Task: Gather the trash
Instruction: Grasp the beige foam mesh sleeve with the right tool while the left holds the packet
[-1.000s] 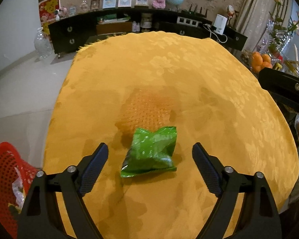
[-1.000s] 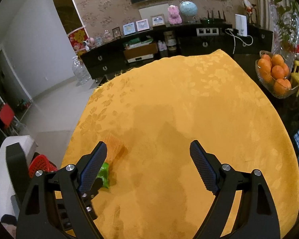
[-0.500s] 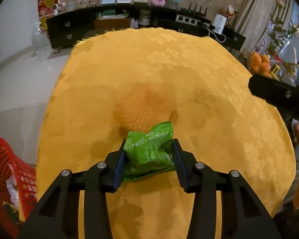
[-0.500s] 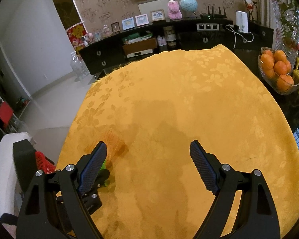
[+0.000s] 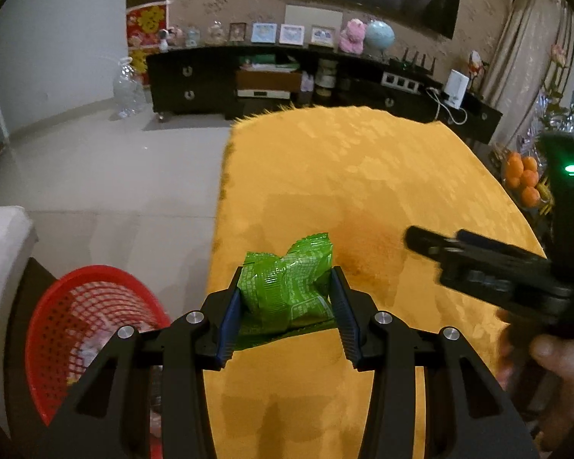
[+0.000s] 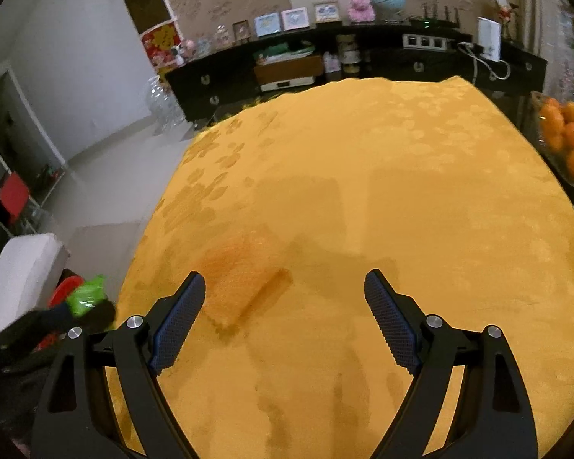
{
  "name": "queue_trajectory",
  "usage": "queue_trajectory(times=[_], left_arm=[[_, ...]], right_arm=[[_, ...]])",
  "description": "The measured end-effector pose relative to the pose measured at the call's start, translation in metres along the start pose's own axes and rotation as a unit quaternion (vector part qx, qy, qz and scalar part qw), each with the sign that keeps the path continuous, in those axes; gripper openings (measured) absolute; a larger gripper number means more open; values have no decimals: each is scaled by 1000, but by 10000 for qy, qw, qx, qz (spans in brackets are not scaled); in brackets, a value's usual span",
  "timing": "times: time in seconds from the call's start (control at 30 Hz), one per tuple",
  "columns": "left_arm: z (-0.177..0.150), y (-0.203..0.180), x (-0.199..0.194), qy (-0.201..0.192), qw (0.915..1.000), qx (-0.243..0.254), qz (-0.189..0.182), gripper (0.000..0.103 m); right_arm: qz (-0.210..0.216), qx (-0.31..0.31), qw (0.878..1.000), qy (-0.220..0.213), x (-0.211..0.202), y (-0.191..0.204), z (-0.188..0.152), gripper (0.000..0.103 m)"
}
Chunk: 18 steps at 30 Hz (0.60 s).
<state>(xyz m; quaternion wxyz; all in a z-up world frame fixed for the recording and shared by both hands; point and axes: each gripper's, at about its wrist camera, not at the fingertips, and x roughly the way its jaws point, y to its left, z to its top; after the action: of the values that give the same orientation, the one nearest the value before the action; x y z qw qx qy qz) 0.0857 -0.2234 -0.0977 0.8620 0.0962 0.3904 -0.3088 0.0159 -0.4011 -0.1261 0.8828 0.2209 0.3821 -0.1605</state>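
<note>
Left gripper [image 5: 286,298] clamps crumpled green snack wrapper [image 5: 287,287], its lower edge hidden; red basket [image 5: 76,329] lower-left, partly occluded. Right gripper [image 6: 285,321] wide, empty.

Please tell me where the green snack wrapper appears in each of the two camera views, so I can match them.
Left wrist view: the green snack wrapper is at lower centre, clamped in the left tool.
Right wrist view: the wrapper is small, at the lower left edge, beside the table edge.
Shared landmark: the red basket, close to the wrapper in both views.
</note>
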Motion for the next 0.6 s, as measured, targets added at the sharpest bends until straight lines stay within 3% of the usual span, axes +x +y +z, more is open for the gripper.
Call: queue_trajectory(times=[0.53,0.6], left_arm=[[-3,37,-19,-52,9995,-249,189,42],[-4,39,-19,-53,9994,-277,210,42]], right_arm=[[-20,-475,9983,350,73,54,-4,83],[-74,-579,9978,319,77,58,-6,76]])
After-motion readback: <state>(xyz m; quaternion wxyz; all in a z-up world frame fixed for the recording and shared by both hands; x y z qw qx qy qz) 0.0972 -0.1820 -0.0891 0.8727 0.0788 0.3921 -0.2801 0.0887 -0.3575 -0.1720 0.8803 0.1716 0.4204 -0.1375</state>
